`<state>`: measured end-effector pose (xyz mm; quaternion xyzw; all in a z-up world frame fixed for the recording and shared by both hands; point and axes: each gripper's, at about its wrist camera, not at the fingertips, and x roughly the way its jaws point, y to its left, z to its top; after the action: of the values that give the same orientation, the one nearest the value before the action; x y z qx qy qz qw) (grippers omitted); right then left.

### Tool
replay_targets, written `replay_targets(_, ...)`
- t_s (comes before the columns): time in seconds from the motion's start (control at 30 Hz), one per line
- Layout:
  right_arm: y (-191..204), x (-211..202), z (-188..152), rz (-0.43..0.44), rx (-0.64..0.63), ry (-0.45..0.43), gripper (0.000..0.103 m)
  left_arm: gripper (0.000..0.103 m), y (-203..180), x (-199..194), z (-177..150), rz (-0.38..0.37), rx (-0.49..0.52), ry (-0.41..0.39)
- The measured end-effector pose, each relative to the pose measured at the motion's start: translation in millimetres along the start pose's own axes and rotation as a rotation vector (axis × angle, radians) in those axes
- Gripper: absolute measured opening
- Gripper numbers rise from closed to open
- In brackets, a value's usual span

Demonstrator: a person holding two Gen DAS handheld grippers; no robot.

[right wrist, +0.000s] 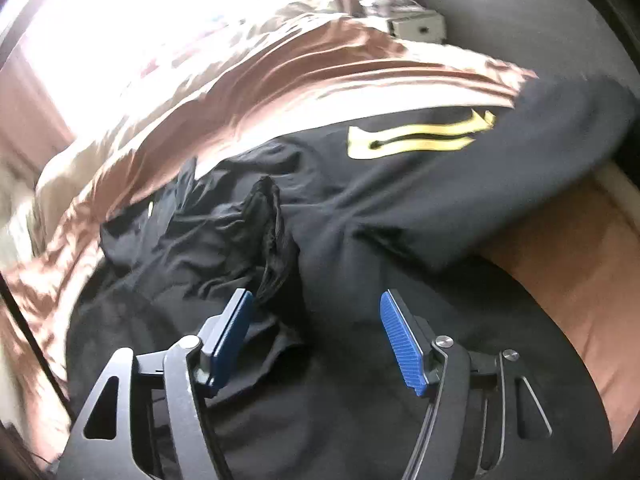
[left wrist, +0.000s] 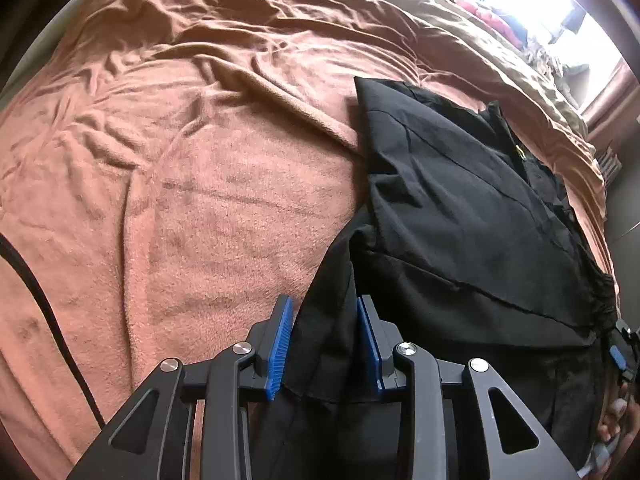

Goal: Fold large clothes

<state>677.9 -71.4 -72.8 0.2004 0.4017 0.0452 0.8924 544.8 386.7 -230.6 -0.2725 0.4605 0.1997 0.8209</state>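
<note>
One black jacket (left wrist: 460, 208) lies spread on the bed, over a rust-brown blanket (left wrist: 180, 168); a single yellow printed mark (right wrist: 416, 136) shows on it in the right wrist view. The left gripper (left wrist: 325, 344) has a hanging fold of the jacket between its two blue pads, which stand slightly apart. The right gripper (right wrist: 318, 340) is wide open above the jacket's crumpled middle, holding nothing.

Rumpled black garment (left wrist: 460, 208) on bed
</note>
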Motion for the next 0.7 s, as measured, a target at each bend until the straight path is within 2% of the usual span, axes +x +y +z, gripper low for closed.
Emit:
replay_targets(0.07,-10.3,6.2,-2.9,0.051,0.043,0.044,0.064,0.035,-1.1,0.6,-0.3,0.001,0.003,0.002)
replay_targets(0.1,-14.8,10.7,-5.0,0.072,0.055,0.064,0.060,0.035,-1.7,0.8,-0.4,0.004,0.006,0.002)
replay_targets(0.13,-15.9,15.2,-7.0,0.086,0.059,0.079,0.051,0.035,-2.2,0.9,-0.4,0.008,0.009,0.001)
replay_targets(0.2,-15.4,32.2,-9.1,0.118,0.069,0.127,0.041,0.035,-2.8,0.7,-0.4,0.010,0.012,-0.001)
replay_targets(0.27,-15.9,48.3,-3.1,0.131,0.071,0.144,0.033,0.035,-2.7,0.5,-0.4,0.010,0.012,-0.004)
replay_targets(0.33,-17.1,60.7,8.1,0.138,0.068,0.146,0.018,0.035,-2.2,0.7,-0.5,0.010,0.010,-0.005)
replay_targets(0.5,-16.1,72.8,14.6,0.165,0.050,0.134,0.015,0.035,-2.8,1.3,0.8,0.018,0.004,-0.009)
replay_targets(0.6,-13.5,60.1,15.3,0.130,0.065,0.139,0.016,0.035,-4.6,-2.9,0.9,0.004,0.002,-0.011)
replay_targets(0.7,-12.7,37.9,23.1,0.152,0.062,0.092,0.017,0.035,-9.3,-13.3,0.7,-0.009,0.000,-0.026)
